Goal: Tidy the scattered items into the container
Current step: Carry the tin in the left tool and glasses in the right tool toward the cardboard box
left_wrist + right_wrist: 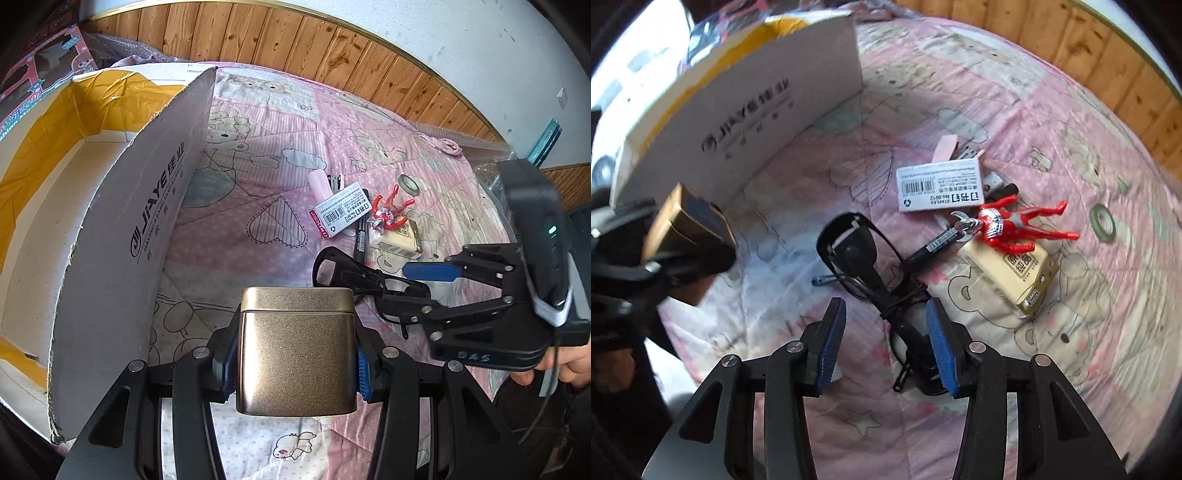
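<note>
Gold tin (297,350) clamped in left claw (295,373), right claw (886,347) wide over black charger (864,269)

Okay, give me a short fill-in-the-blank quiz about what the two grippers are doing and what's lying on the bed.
1. The left gripper is shut on a ____-coloured tin.
2. The right gripper is ____, its fingers either side of black glasses.
3. The red toy figure lies partly on a ____ pack.

Missing words: gold; open; tissue
</note>
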The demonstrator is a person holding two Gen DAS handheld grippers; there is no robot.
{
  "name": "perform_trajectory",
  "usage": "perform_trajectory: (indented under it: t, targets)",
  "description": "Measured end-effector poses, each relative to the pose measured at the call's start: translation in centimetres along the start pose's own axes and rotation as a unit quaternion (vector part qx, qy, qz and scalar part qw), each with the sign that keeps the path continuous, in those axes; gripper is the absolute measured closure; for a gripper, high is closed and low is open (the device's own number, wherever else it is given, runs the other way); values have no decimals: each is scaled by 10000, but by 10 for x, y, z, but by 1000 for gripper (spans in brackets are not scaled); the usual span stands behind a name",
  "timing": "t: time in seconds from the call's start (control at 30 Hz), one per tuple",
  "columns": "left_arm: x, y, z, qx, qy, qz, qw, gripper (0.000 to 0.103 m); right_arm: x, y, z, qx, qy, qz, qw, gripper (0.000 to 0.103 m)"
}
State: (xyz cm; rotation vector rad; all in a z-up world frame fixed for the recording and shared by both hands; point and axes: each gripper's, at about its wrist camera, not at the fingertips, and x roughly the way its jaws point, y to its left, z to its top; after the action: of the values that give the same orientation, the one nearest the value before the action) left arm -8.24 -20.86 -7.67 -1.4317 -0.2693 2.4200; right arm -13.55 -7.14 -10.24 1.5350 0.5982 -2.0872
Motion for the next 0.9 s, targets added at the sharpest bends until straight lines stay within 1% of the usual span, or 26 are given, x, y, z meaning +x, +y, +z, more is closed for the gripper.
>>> perform_trajectory:
  t: [0.03,0.13,0.17,0.2,0.23,0.27,0.33,0.4,0.5,0.57,0.67,0.9]
  targets:
    - [0,1,0,-8,0,-10,10000,53,8,7,1,-325,111,-177,9993,52]
    - [1,3,0,-40,11,-3,10000,53,28,22,0,-1128,458,-337,9920,51]
    - [2,4,1,-56,15,-9,10000,53,34,25,-1,-1382,518,-394,9883,46]
    - [4,4,1,-60,24,-6,10000,54,36,26,1,-1556,449,-465,9857,38]
    - [5,5,1,-66,36,-12,10000,54,37,23,3,-1589,433,-381,9856,38]
    - [6,5,1,-79,43,-15,10000,53,37,16,5,-1455,469,-198,9880,42]
    - [6,5,1,-87,34,-9,10000,53,35,3,6,-1142,478,161,9922,75]
    - [3,7,3,-97,-11,14,10000,54,31,-4,1,-839,414,203,9954,76]
    - [0,9,5,-117,-59,39,9999,54,18,-14,-9,-285,165,319,9990,78]
    - [-1,8,4,-103,-59,40,9999,54,6,-16,-16,3,-19,461,9989,78]
    - [-5,1,3,-28,-73,54,10000,53,-9,-10,-28,187,-203,506,9983,78]
    - [-22,-21,1,211,-173,329,9991,53,-37,-5,-37,767,-650,448,9939,78]
